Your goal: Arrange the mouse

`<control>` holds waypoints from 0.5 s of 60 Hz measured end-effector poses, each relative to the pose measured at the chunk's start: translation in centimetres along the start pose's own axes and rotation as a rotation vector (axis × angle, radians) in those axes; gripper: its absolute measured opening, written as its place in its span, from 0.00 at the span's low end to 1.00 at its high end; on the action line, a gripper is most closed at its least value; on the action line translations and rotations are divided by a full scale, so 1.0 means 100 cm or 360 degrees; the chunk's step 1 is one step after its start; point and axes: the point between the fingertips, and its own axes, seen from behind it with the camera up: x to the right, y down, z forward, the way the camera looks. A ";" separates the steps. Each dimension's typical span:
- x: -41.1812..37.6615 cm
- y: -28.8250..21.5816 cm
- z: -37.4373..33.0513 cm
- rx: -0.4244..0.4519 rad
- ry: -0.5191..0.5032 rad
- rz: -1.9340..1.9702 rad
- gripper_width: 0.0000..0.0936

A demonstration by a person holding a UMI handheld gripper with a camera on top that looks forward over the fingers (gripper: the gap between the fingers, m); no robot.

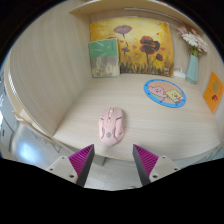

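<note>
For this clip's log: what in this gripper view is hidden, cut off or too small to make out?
- Pale pink computer mouse: near end hidden behind the left magenta pad; contact unclear.
- Round cartoon mouse mat: print too small to make out.
- Orange card: partly cut off at the view's border.
- Gripper: jaws open, tips only.

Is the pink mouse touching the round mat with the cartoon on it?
Apart. The gripper view shows a plain stretch of bare desk between the pink mouse, just beyond the open jaws of the gripper, and the round mat farther back.
</note>
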 end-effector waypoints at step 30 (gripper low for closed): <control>-0.001 -0.058 0.075 -0.0029 0.0135 -0.0032 0.58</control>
